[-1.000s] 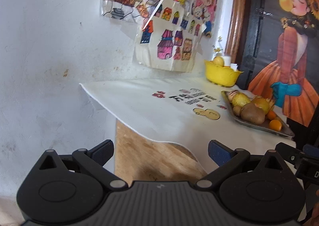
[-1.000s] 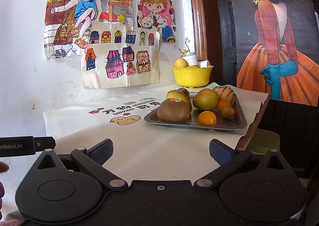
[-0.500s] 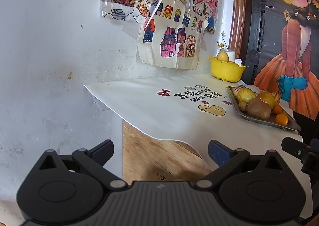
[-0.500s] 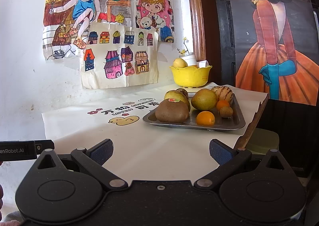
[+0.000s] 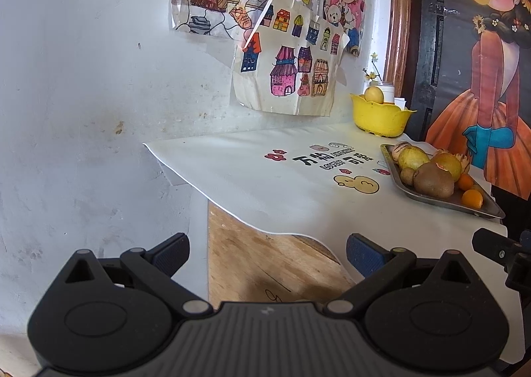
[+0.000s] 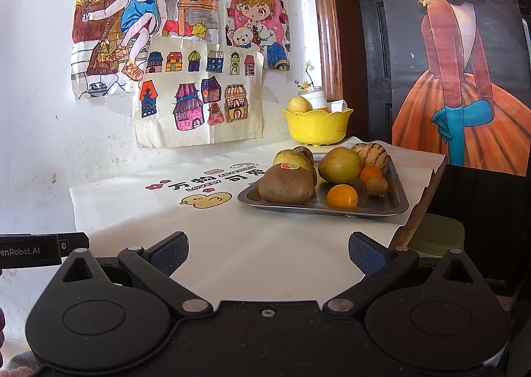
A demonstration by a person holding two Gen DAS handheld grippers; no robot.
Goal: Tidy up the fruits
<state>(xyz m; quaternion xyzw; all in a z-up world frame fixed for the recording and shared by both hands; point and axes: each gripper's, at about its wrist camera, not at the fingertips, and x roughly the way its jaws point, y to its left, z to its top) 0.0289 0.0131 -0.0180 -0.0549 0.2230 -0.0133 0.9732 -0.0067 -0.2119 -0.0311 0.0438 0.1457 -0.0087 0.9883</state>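
A white cloth with a printed duck and lettering covers the tabletop (image 6: 212,244), which stands against a white wall hung with coloured drawings. Near the tabletop's right edge lies a metal tray (image 6: 395,202) carrying the fruit. At the tray's near left corner sits a large brown kiwi (image 6: 286,185) with a sticker on top, touching a yellow-green fruit (image 6: 292,159) behind it. In the middle of the tray rests a round yellow-green pear-like fruit (image 6: 339,165), and behind it, towards the tray's far right corner, a pale striped melon (image 6: 374,155). At the near edge of the tray lies an orange (image 6: 341,196), with a smaller orange (image 6: 371,174) and a small brown kiwi (image 6: 376,186) just beside it to the right. At the tabletop's far right corner, beyond the tray, stands a yellow bowl (image 6: 315,128) holding a pale yellow fruit (image 6: 299,104) and a white jar (image 6: 315,98). The left claw (image 5: 267,254) hangs off the tabletop's near left edge, spread wide and empty. The right claw (image 6: 268,252) hovers over the near edge, well short of the tray, also spread wide with nothing between its fingers.
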